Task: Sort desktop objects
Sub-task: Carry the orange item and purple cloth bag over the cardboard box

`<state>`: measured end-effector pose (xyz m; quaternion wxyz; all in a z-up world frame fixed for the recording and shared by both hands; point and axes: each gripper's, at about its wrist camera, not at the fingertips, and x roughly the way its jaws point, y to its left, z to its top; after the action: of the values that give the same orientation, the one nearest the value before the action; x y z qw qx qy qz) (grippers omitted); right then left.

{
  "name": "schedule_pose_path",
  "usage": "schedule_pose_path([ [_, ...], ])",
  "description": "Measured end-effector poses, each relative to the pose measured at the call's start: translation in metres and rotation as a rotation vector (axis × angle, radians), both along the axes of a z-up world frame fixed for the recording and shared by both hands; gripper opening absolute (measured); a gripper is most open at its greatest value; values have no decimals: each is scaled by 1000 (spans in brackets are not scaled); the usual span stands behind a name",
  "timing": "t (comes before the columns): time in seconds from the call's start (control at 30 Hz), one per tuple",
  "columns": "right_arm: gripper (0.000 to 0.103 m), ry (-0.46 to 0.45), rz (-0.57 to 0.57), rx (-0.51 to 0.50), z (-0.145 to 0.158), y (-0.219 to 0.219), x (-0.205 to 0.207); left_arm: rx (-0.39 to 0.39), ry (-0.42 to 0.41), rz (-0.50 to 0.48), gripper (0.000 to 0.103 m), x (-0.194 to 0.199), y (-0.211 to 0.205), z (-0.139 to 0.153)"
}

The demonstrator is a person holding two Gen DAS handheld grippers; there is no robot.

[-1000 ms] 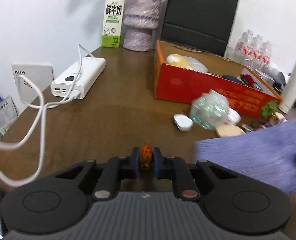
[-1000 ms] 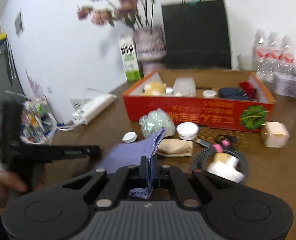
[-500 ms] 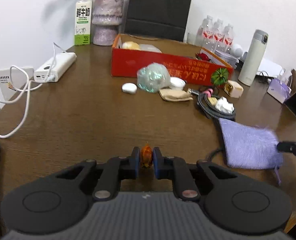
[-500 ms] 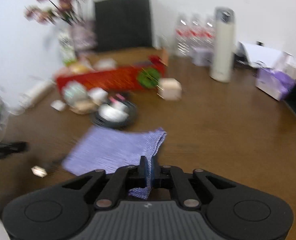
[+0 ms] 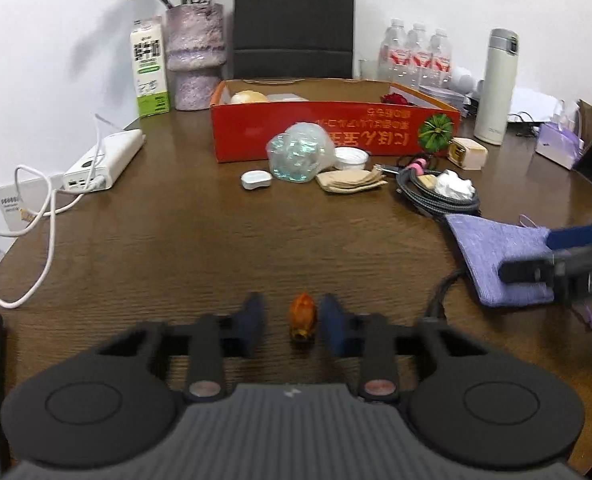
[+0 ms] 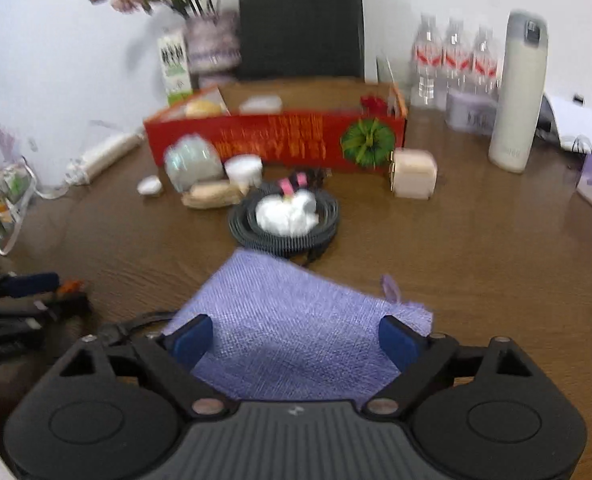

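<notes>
L gripper (image 5: 290, 330) sits low over the dark brown wood-grain table (image 5: 176, 240), jaws just been opening: now a small gap each side of the small orange-brown nut-like object (image 5: 303, 316), which lies between the pads, nearer the right one; looks like no pad presses it, tho blur makes that hard to be sure. R gripper (image 6: 296, 340) has jaws just been opening too, now spread wide, blue pads (image 6: 194, 338) standing apart over the flat lilac woven fabric pouch (image 6: 296, 320). The pouch lies on the table under & between them, not pinched.

Just beyond the pouch: coil of dark braided cable (image 6: 284, 224) w/ a crumpled white wad (image 6: 286, 210) in its middle. Behind that, the long red cardboard box (image 5: 316, 134), open top, a few items inside. In front of the box, left to right in the L wrist view: small white oval case (image 5: 256, 179), crumpled clear plastic bag (image 5: 298, 152), white round lid (image 5: 350, 158), folded tan paper (image 5: 350, 180), cream cube-shaped box (image 5: 467, 153).

Far edge: green-white milk carton (image 5: 149, 72), mottled purple vase (image 5: 195, 60), black paper bag (image 5: 294, 22), water bottles (image 5: 414, 54), cream thermos (image 5: 496, 86). Left side: white power bank (image 5: 106, 158) w/ white cable (image 5: 48, 216).
</notes>
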<state>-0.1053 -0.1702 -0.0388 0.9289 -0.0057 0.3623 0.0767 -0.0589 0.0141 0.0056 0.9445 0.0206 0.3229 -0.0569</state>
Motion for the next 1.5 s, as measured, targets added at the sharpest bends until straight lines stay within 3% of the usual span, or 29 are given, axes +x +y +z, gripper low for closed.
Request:
schedule_pose_path([
  [0.07, 98, 10, 7, -29, -3, 0, -4, 4, -6, -2, 15, -1, 1, 0],
  [0.13, 94, 15, 3, -27, -1, -4, -8, 13, -15, -1, 15, -3, -1, 0],
  [0.23, 78, 18, -10, -31, 2, -10, -12, 18, -16, -8, 15, -5, -5, 0],
  [0.33, 51, 10, -40, -28, 5, -21, -16, 28, -17, -24, 15, -7, -8, 0],
  [0.4, 21, 0, -73, -23, 6, -31, -19, 26, -16, -27, 15, -9, -9, 0],
  [0.5, 11, -9, -87, 1, 5, -39, -22, 23, -12, -32, 15, -12, -11, 1],
  [0.6, 5, -15, -76, 10, 8, -37, -31, 24, -10, -29, 14, -14, -12, 2],
  [0.87, 4, -143, -108, 54, 48, -46, -46, 12, 3, 25, 15, -4, -5, 5],
  [1.1, 4, -272, -58, 61, 84, -45, -36, -12, -89, 31, 14, 24, 5, 43],
  [1.3, 4, -353, -43, 21, 121, -49, 11, -94, -100, -25, 14, 83, 17, 92],
  [1.5, 4, -380, 8, -13, 150, -35, 118, -131, -60, -30, 14, 190, 18, 134],
])
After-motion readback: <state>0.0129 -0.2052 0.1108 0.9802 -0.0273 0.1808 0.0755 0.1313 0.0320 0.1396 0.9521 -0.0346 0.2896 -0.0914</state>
